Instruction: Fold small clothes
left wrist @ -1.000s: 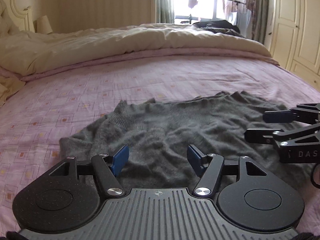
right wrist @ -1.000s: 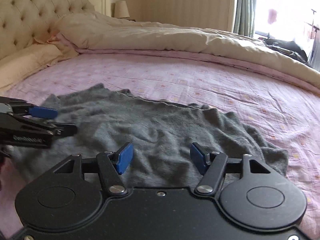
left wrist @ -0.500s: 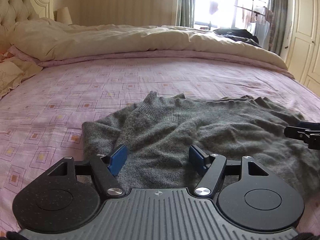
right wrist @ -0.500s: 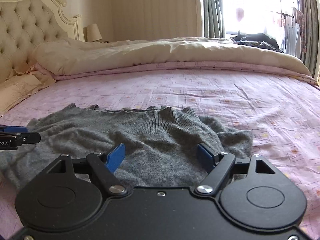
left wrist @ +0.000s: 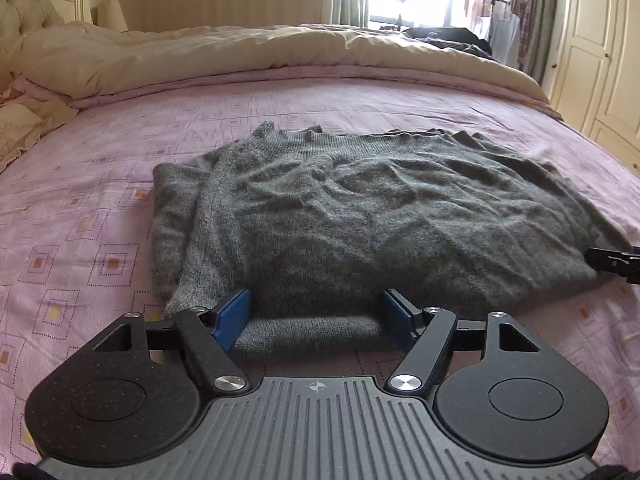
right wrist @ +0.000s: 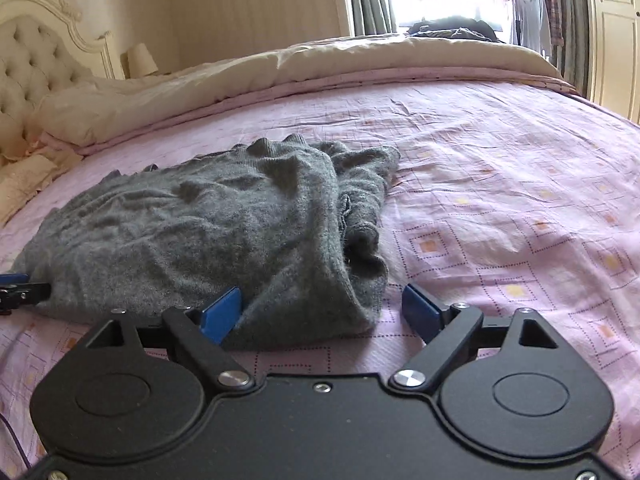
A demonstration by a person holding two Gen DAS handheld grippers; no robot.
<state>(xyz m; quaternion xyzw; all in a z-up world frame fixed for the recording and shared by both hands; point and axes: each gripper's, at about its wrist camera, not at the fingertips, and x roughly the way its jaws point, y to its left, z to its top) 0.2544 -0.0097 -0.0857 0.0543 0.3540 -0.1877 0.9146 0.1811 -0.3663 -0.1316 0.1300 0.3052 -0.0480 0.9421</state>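
The left claw (left wrist: 316, 318) is opening, its blue pads straddling the near folded edge of the grey sweater (left wrist: 360, 216) without pressing it. The right claw (right wrist: 322, 312) is opening too, spread wide over the sweater's near right corner, gripping nothing. The sweater lies folded on the pink bedsheet (left wrist: 100, 184), sleeve bunched at its right side. To finish this fold well, let go fully, lift clear without dragging the knit, then tuck that loose sleeve.
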